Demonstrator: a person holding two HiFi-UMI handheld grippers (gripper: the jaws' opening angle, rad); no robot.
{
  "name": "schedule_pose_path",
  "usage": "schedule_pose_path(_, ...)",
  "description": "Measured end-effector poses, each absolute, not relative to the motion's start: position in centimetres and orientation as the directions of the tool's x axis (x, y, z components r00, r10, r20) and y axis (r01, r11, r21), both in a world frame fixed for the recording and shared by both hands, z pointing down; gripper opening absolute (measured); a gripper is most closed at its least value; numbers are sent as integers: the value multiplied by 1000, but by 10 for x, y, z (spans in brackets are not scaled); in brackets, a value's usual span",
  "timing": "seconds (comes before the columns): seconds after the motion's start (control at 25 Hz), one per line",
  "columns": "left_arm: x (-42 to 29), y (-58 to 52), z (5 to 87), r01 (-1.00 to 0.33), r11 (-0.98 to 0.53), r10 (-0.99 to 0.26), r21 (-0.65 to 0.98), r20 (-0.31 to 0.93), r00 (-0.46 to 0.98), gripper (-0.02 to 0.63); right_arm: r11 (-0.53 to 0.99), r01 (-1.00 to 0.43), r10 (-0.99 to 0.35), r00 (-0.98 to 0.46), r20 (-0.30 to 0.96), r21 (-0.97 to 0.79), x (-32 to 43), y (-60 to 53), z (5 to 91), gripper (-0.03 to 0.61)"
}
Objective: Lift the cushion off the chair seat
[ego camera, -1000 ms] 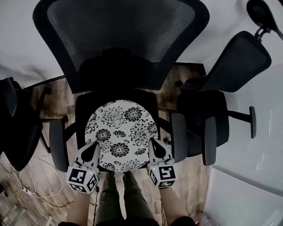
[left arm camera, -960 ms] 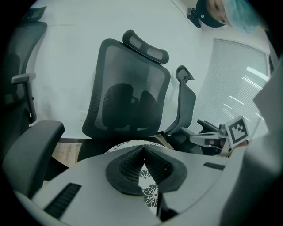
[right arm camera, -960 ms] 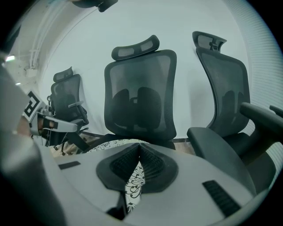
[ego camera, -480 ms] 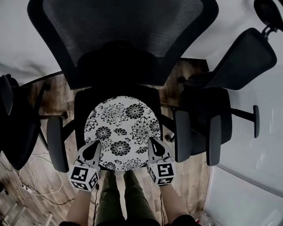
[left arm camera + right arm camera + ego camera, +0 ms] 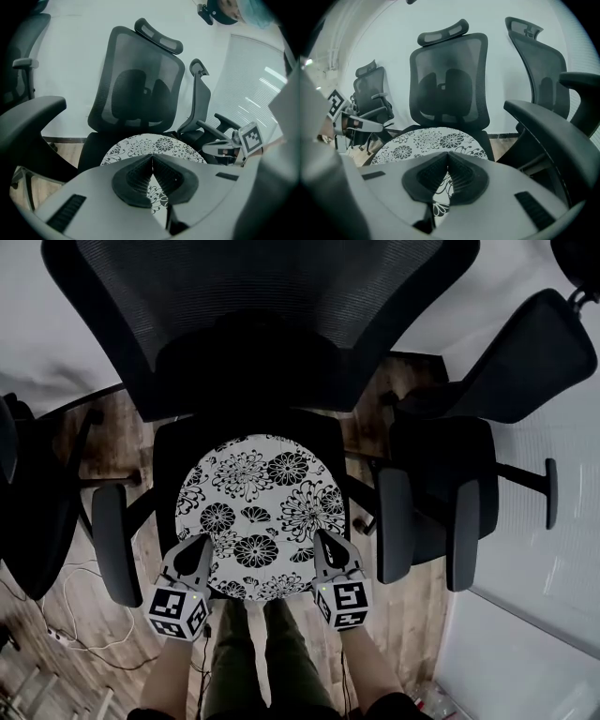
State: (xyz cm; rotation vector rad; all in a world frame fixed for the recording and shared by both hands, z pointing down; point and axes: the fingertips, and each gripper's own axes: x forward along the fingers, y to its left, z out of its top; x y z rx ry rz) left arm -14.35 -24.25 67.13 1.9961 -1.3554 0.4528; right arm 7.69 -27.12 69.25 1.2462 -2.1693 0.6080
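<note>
Since a sec ago both my grippers have dropped lower, and the chair fills more of the head view. The cushion (image 5: 261,517), round, white w/ black flower print, lies flat on the black chair seat (image 5: 171,470), not lifted.

My left gripper (image 5: 199,546) points at the cushion's near-left edge and my right gripper (image 5: 328,542) at its near-right edge. In the head view both tips overlap the rim, but I can't tell if they touch it. Jaws on both are closed, pads pressed together at the tips, nothing gripped. The print shows only beyond and below them in the gripper views. Marker cubes (image 5: 176,612) sit at the near ends.

Outward: the mesh backrest (image 5: 253,324) rises behind the seat, w/ one armrest (image 5: 111,545) to the left and the other (image 5: 394,526) to the right. A second black chair (image 5: 469,474) stands just beside on the right, a third (image 5: 37,512) at the left edge. My legs (image 5: 258,662) are close in front of the seat, btw the grippers. Wood floor (image 5: 412,624) underneath, w/ a cable (image 5: 75,638) trailing near-left.
</note>
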Motion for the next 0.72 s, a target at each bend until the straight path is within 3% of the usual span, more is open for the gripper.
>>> schedule_pose_path(0.72, -150, -234, 711, -927, -185, -657, 327, 660, 364, 12, 469, -878, -598, -398, 696, -99, 79, -265, 731, 17)
